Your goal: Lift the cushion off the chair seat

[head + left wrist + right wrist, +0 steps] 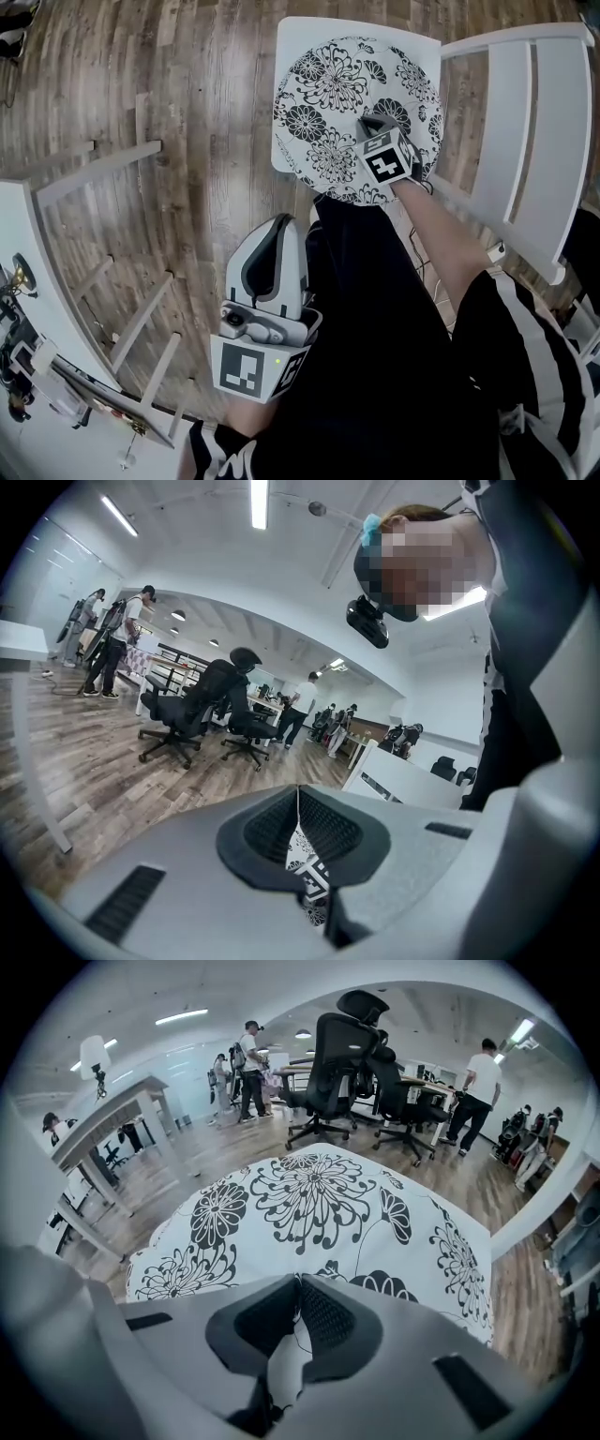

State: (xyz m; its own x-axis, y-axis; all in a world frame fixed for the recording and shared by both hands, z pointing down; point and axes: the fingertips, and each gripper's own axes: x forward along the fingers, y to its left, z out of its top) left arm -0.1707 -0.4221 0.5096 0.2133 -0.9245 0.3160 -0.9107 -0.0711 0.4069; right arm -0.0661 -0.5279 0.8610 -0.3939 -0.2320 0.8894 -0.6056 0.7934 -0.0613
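the cushion [328, 84] lies on the chair seat [292, 37] and covers most of it; a bare corner of the seat shows at the far left. the backrest [548, 141] stands at the right of the seat in the head view. the right gripper [368, 122] sits on the near part of the cushion, right of centre, jaws closed on a fold of it. the left gripper [279, 225] hangs nearer the person, left of the chair and well apart from the cushion, over the floor [187, 94], jaws together with nothing between them. the desk [19, 253] stands at the far left. in the right gripper view, office chairs [333, 1054] stand beyond the cushion.
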